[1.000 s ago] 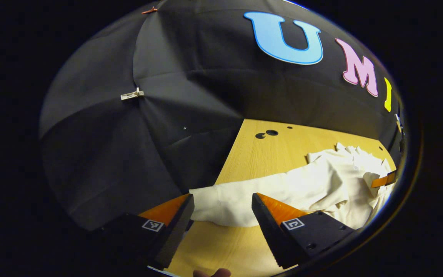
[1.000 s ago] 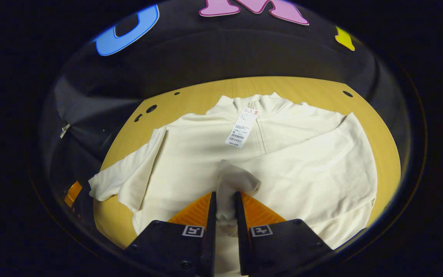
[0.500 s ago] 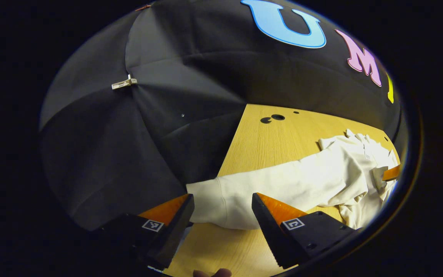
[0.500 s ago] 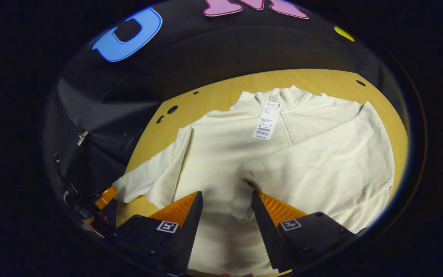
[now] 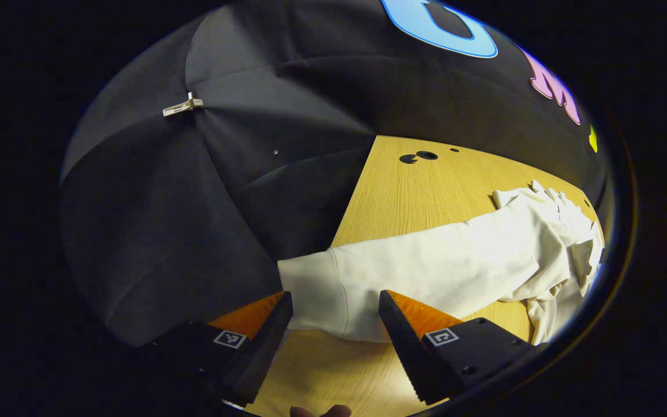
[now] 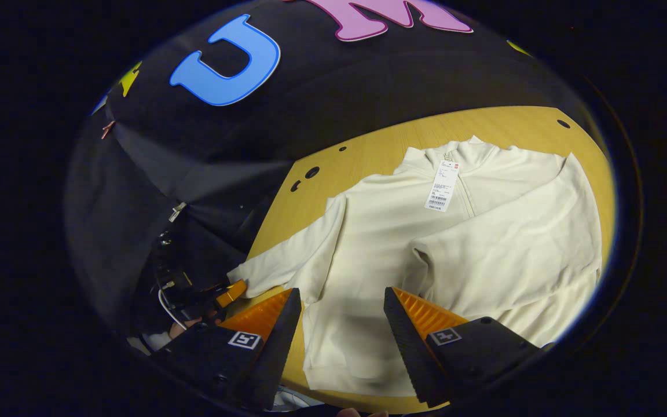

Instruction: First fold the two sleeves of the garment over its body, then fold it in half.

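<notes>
Now right sleeve [image 6: 507,255] folded over garment [image 6: 380,249], left sleeve [image 5: 426,272] outstretched

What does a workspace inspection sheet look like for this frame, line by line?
Surface: wooden table with several round holes; bare wood around the garment.
Job's things: cream garment lies flat, collar toward the booth wall; one sleeve is folded across the body, the other sleeve is stretched out to the table's edge.
Clutter: paper tag on the chest below the collar; otherwise nothing seen.
Grippers: left gripper open, fingers either side of the outstretched sleeve's cuff; right gripper open above the garment's hem, holding nothing.
Cables: a thin light cable near the left gripper, off the table.
Surroundings: black cloth wall with a small clip.
</notes>
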### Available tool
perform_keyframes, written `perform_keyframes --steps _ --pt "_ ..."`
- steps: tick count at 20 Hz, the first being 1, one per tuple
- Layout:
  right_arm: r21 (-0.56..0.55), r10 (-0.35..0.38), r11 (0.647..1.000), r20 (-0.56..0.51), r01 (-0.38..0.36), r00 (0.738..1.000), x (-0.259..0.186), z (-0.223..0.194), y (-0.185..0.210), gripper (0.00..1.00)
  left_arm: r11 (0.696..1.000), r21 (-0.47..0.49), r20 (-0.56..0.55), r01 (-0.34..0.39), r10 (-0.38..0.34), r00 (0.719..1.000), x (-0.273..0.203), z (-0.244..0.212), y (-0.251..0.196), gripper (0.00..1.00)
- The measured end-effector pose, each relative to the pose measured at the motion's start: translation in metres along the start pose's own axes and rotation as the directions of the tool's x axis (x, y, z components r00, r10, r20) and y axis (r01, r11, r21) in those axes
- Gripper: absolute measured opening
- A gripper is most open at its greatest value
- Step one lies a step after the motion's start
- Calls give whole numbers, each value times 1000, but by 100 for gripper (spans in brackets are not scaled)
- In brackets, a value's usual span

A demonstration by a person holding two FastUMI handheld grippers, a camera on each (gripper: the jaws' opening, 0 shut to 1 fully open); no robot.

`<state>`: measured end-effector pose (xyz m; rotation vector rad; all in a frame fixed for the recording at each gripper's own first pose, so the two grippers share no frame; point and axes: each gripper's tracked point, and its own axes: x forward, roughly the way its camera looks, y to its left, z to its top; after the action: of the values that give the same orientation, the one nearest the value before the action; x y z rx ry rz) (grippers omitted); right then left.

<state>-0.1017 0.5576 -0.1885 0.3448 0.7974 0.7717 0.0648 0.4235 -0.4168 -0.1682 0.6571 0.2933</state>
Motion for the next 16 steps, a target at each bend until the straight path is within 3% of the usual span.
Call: perform_keyframes --steps 4,7,10,14,16 --pt "9 -32 999 78 32 996 -43 17 -12 89 1000 22 -6 1 -1 1000 9 -1 -2 99" --pt "24 -77 997 132 74 988 -76 27 -29 89 999 22 -19 29 -29 999 12 -3 -6 96" --pt "54 -121 992 181 113 976 -106 35 -44 89 998 14 -30 64 -63 998 15 -4 -12 84" --pt "80 -166 985 222 151 961 -135 37 -64 89 999 30 -17 22 -21 1000 18 2 -10 22" --pt "80 -184 982 229 170 956 -145 34 -73 89 998 55 -21 23 -22 1000 18 6 -12 12"
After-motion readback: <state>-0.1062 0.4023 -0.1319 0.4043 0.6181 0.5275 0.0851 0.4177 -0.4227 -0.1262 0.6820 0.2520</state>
